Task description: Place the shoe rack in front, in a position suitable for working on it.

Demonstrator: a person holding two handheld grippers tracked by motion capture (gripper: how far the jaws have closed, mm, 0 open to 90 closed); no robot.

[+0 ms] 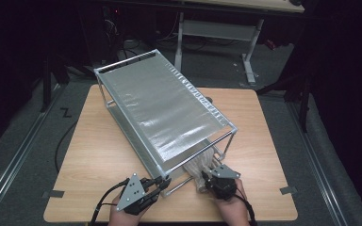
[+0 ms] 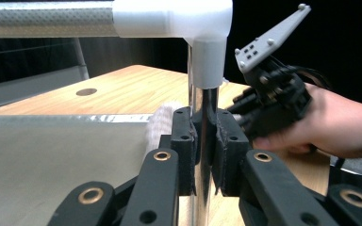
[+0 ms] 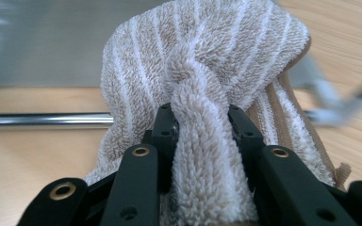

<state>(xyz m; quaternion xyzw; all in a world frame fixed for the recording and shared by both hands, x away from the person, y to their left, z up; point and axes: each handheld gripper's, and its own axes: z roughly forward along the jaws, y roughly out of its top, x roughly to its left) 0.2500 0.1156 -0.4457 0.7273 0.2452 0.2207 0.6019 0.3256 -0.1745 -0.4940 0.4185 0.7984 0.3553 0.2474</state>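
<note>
Left tool [image 2: 202, 141] clenched on rack post [image 2: 201, 155], right tool [image 3: 202, 136] grasping striped towel [image 3: 202, 61]; wooden table [image 1: 94, 155], dark room

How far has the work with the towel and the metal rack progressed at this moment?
Done: the left gripper is clamped on the rack's corner post, steadying the rack. In hand: the right gripper holds a fold of the striped towel at the rack's near end. Left: the towel is not fully on the lower shelf.

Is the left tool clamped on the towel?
No, the left tool grips the rack's upright chrome post; the towel sits in the right tool.
</note>
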